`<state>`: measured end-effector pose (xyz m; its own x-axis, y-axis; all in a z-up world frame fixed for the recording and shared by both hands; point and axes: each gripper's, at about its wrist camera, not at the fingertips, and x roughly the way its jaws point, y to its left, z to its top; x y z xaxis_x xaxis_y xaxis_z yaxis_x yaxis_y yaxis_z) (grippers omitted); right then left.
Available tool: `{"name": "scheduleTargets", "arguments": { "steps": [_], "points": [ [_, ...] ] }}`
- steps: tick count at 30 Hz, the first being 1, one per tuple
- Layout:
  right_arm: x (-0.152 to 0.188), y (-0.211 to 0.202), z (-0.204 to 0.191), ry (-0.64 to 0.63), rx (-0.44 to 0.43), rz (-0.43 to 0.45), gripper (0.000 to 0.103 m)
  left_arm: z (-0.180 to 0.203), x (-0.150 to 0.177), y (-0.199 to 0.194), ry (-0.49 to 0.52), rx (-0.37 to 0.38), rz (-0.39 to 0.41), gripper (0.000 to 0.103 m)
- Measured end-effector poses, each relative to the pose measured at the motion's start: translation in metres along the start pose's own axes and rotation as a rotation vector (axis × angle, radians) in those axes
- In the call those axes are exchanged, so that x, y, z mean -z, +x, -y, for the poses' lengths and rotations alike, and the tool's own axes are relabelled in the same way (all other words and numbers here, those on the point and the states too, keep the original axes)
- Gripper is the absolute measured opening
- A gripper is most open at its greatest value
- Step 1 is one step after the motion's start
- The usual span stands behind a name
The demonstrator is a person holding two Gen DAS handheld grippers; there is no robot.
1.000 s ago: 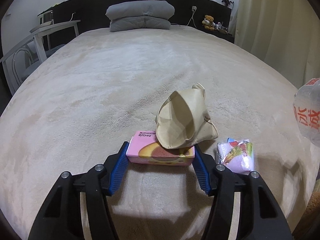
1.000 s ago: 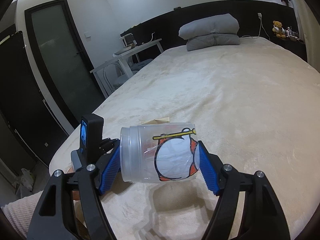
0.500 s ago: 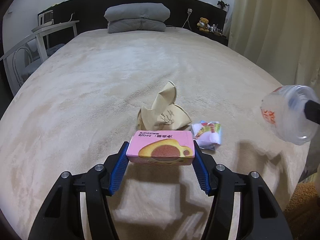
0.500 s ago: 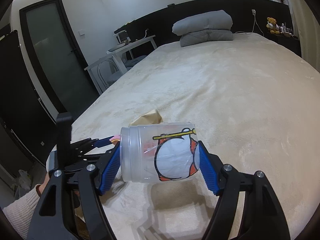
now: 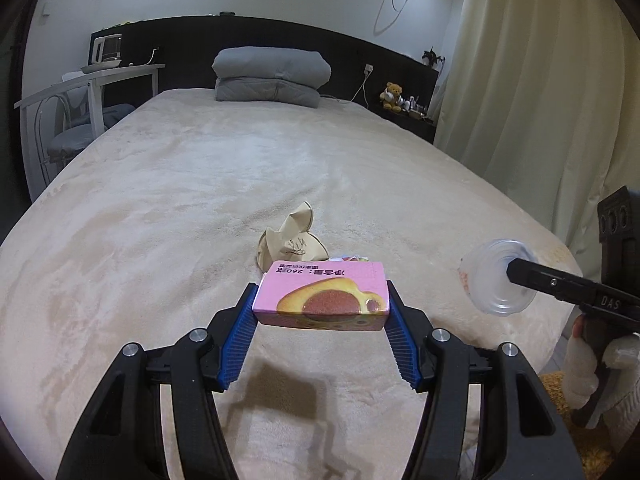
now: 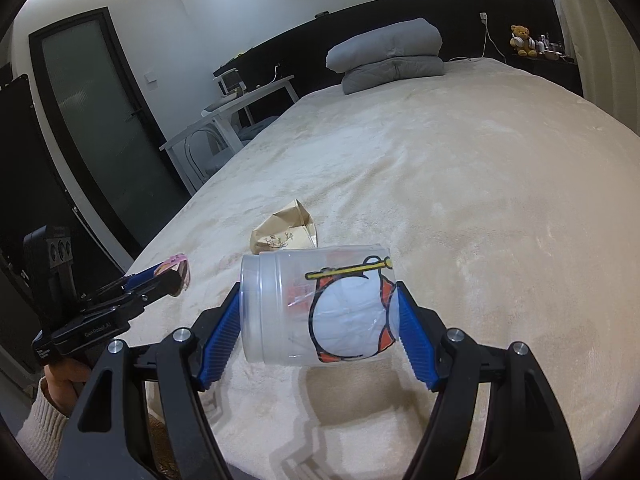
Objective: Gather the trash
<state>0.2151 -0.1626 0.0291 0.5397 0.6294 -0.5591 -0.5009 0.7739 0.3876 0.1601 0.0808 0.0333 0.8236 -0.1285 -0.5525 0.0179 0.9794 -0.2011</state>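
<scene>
My left gripper is shut on a pink snack box and holds it above the beige bed. My right gripper is shut on a clear plastic cup with a cartoon print, held on its side above the bed. The cup also shows in the left wrist view, end on, at the right. A crumpled brown paper bag lies on the bed beyond the box; it also shows in the right wrist view. A small colourful wrapper peeks out behind the box.
Grey pillows lie at the head of the bed. A white desk and chair stand at the left. A curtain hangs at the right. A dark door stands left of the bed.
My left gripper has lifted the pink box off the bed and drawn back from the paper bag. My right gripper has risen with the cup and drawn back too.
</scene>
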Motion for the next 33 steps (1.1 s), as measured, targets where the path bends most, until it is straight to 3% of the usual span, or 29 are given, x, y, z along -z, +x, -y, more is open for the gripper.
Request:
{"name": "scheduleTargets", "arguments": {
  "steps": [16, 33],
  "points": [
    [0.070, -0.066, -0.031, -0.022, -0.011, 0.029, 0.072, 0.029, 0.060, -0.092, -0.082, 0.053, 0.111, 0.059],
    [0.124, -0.101, -0.052, -0.036, -0.049, 0.003, 0.072, 0.070, 0.119, -0.120, -0.067, 0.091, 0.066, 0.059]
  ]
}}
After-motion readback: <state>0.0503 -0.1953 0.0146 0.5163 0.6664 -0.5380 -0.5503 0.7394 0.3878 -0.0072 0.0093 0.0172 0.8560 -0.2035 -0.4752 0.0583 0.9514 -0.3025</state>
